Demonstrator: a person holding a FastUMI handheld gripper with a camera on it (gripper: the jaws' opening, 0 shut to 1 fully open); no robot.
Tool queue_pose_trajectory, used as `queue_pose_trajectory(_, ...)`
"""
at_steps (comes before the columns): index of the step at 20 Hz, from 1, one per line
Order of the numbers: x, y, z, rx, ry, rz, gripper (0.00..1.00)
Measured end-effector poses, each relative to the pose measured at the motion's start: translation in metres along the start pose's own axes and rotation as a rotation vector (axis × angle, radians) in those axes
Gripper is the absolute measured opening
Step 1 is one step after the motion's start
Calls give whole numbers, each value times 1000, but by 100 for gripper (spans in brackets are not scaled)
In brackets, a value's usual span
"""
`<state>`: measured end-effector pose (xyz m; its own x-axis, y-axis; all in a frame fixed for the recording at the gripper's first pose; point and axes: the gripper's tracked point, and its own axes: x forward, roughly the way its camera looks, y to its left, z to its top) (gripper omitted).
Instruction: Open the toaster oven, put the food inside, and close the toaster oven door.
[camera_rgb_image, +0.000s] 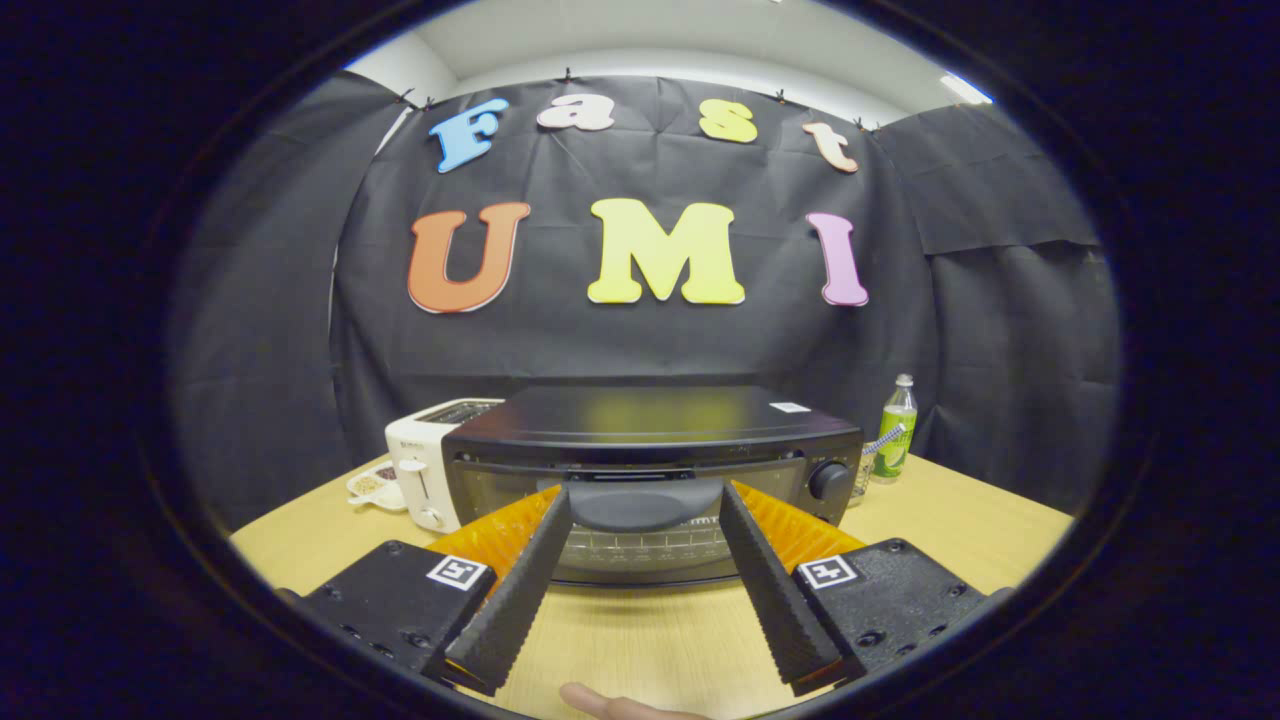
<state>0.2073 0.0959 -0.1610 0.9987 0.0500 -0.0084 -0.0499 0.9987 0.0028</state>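
Observation:
A black toaster oven (650, 420) stands on the wooden table (960, 520), straight ahead of me, with its glass door closed. The dark handle (640, 503) runs across the top of the door. My gripper (645, 500) is open, and its two ribbed black fingers (525, 585) flank the handle, one tip at each end of it. Whether the tips touch the handle I cannot tell. Nothing is held. A fingertip of a person's hand (610, 705) shows on the table close below the fingers.
A white slot toaster (425, 470) stands against the oven's left side, with a small white dish (370, 487) in front of it. Right of the oven are a green bottle (897, 430) and a glass with a straw (868, 462). Black cloth walls the booth behind.

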Motion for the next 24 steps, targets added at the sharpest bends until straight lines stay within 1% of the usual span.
queue_pose_trajectory(3, -19, -5, 13, 35, -5, 15, 98)
queue_pose_trajectory(7, -50, -1, 26, 34, 39, 63, 98)
queue_pose_trajectory(9, -69, -2, 39, 28, 37, 83, 98)
queue_pose_trajectory(12, -97, -13, 64, 1, 31, 56, 98)
queue_pose_trajectory(16, -134, -12, 109, 25, 33, 95, 98)
queue_pose_trajectory(17, -144, -15, 124, 22, 21, 94, 97)
queue_pose_trajectory(18, -156, -20, 144, 20, -14, 79, 97)
queue_pose_trajectory(20, -175, -34, 167, 6, -57, 47, 97)
queue_pose_trajectory(24, -214, -54, 189, -32, -83, 9, 97)
